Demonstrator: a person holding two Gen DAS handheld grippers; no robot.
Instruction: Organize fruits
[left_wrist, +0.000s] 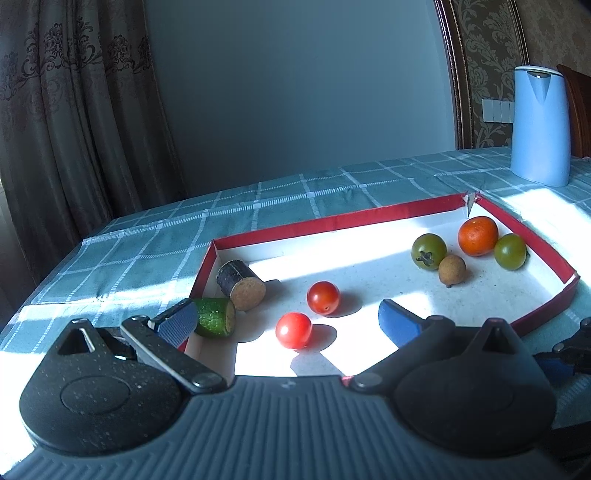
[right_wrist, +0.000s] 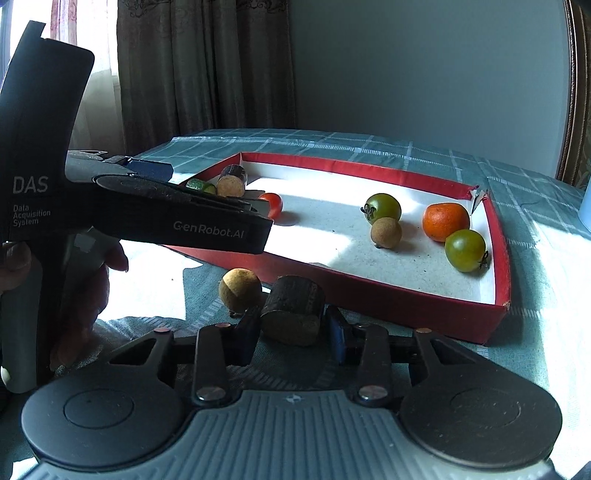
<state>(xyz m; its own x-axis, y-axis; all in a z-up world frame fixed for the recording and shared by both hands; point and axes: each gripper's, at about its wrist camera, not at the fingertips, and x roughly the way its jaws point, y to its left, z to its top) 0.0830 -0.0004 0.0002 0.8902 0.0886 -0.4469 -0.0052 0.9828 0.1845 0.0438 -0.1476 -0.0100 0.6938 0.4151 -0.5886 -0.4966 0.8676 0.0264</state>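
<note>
A red-walled tray (left_wrist: 332, 221) (right_wrist: 406, 302) holds two red cherry tomatoes (left_wrist: 293, 329) (left_wrist: 323, 297), a green cucumber piece (left_wrist: 216, 316), a dark sugarcane chunk (left_wrist: 242, 284), two green tomatoes (left_wrist: 429, 252), an orange (left_wrist: 478, 235) and a brown longan (left_wrist: 452, 270). My left gripper (left_wrist: 288, 321) is open over the tray's near left part, with the nearer red tomato between its fingers. My right gripper (right_wrist: 291, 325) is outside the tray at its front wall, its fingers around a second dark sugarcane chunk (right_wrist: 293, 310) on the cloth. A loose longan (right_wrist: 240, 290) lies just left of it.
The table has a teal checked cloth (left_wrist: 147, 251). A light blue kettle (left_wrist: 541, 125) stands at the back right. Curtains hang behind the table's left edge. The left gripper's body (right_wrist: 147, 206) and the hand holding it fill the left of the right wrist view.
</note>
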